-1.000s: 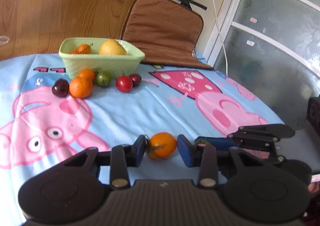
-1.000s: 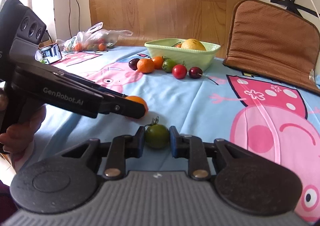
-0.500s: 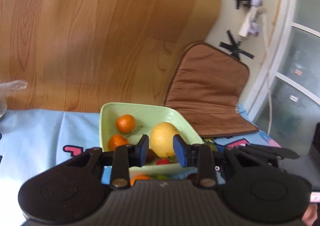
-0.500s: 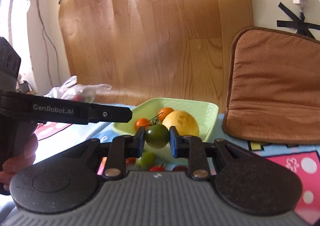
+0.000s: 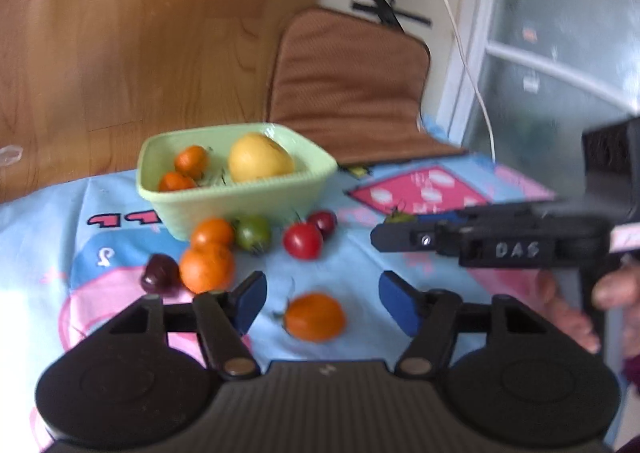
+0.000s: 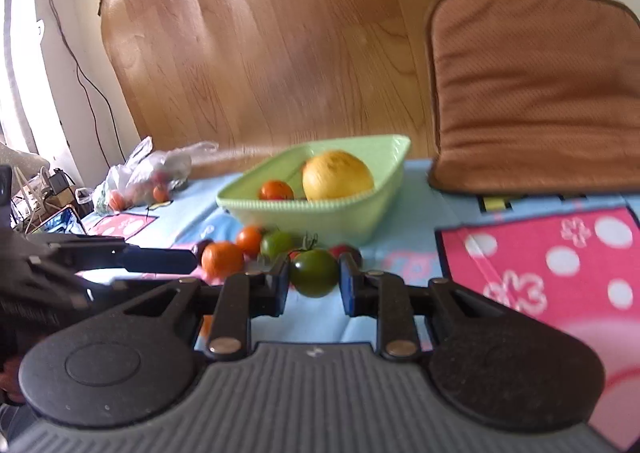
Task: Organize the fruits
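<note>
Motion blur softens the green basket (image 5: 240, 197); bagged fruit (image 6: 140, 181) stays indistinct.

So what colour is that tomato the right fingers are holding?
Dark green tomato, clearest in the right wrist view.

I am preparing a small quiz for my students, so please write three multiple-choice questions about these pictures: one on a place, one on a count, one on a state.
1. Where does the yellow fruit lie?
A. on the brown cushion
B. in the green bowl
C. in the plastic bag

2. How many small orange fruits lie in the bowl, in the left wrist view?
A. none
B. four
C. two

3. What is the state of the left gripper?
A. open, holding nothing
B. shut on a red tomato
C. shut on the yellow fruit

Answers:
1 B: the fruit sits inside the bowl's walls.
2 C: two lie beside the yellow fruit.
3 A: its jaws stand wide apart, and the orange tomato lies on the cloth between them, untouched.
</note>
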{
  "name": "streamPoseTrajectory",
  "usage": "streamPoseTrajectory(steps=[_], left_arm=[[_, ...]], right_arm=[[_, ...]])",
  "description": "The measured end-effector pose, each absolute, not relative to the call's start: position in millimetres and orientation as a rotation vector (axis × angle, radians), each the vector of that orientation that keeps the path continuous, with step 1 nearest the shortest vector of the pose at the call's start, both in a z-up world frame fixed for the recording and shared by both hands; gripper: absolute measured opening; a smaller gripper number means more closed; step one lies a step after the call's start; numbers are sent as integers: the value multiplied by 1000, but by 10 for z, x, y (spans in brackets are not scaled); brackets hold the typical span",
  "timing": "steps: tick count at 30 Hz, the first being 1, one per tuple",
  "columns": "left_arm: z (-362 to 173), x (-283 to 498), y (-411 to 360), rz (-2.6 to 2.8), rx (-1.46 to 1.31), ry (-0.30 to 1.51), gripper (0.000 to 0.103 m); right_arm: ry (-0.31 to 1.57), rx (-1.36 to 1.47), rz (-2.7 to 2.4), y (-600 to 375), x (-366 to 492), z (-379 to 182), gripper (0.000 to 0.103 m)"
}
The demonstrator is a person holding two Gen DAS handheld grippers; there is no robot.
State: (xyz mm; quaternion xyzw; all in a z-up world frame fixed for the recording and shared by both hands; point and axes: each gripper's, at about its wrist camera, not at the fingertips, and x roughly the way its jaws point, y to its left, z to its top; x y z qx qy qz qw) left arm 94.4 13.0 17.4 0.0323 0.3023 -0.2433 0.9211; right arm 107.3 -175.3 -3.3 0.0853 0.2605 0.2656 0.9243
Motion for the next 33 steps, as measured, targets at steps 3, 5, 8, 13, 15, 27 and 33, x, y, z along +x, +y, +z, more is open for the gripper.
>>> streamPoseTrajectory(steps=[3,5,8,13,15,27,33], left_arm=[[35,975,-12,-471,139,643,61],[25,985,-2,-455,137,649,42],[45,988,109,-467,81,662,39],[181,981,234,-473,30,637,39],[343,1031,275,-460,24,589,39],[498,2107,503,-289,-38,578,39],[478,2062,631,-263,-112,557,52]], right_arm=[[571,117,546,-1681,979,-123,28],[597,66,536,-1611,945,-186,29],[587,10,538,-1559,908,-178,30],[567,-17,560,-1500,926,-156,28],[523,-5,564,-1469,979,-51,28],[398,-55,536,-979,1890,141,29],[318,-26,447,-1118,1738,180,47]])
